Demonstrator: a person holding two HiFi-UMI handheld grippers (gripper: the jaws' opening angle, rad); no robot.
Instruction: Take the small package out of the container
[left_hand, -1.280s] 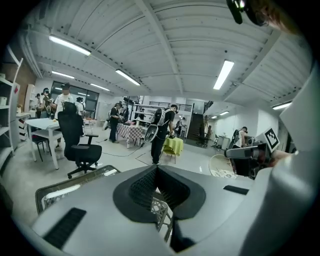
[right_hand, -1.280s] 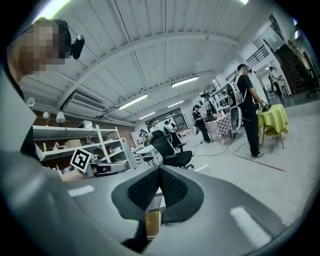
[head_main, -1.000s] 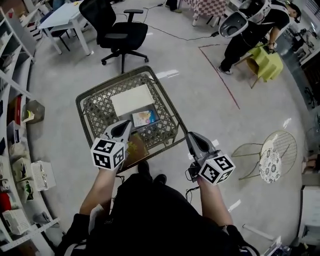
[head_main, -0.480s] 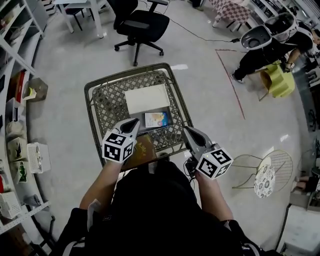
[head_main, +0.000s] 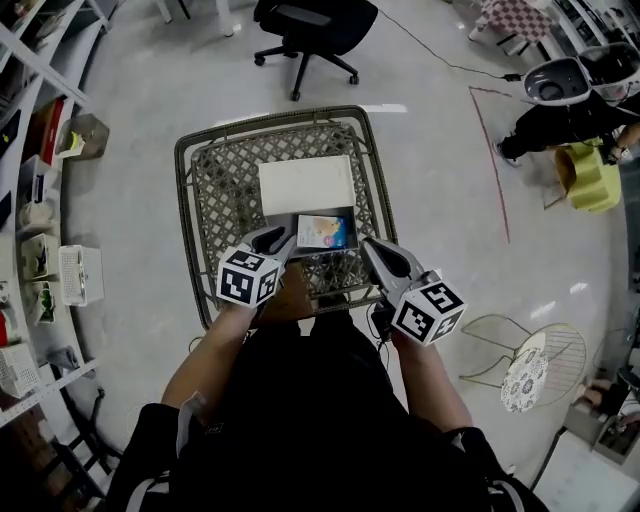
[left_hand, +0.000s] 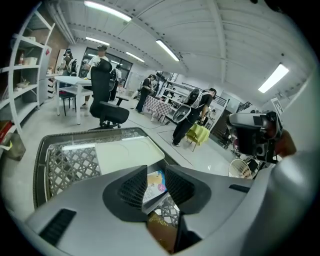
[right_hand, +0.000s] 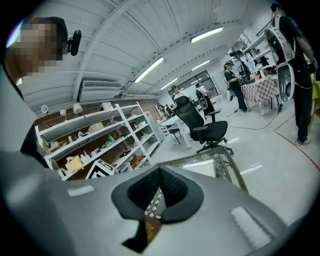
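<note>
– Wicker container (head_main: 190, 170) on the floor, in the head view: what's in it?
– One small package (head_main: 326, 231), printed blue and yellow, lying flat near the middle. One white flat box (head_main: 306, 185) lies just beyond it, and one brown packet (head_main: 298, 292) sits at the near end. The left gripper (head_main: 280, 238) is just beside the package, and the right gripper (head_main: 372, 250) is over the near right corner.
– And the left gripper view?
– Its jaws have just been opening and stand apart. The package shows through the gap, beyond the pads, not pinched.
– Right gripper view?
– The tips meet with nothing between them. Only weave and the brown packet show beyond.
– How will the package handle?
– Light and thin, I'd judge, glossy so maybe slippery, and somewhat bendy. Take its near edge, one pad above and one below.
</note>
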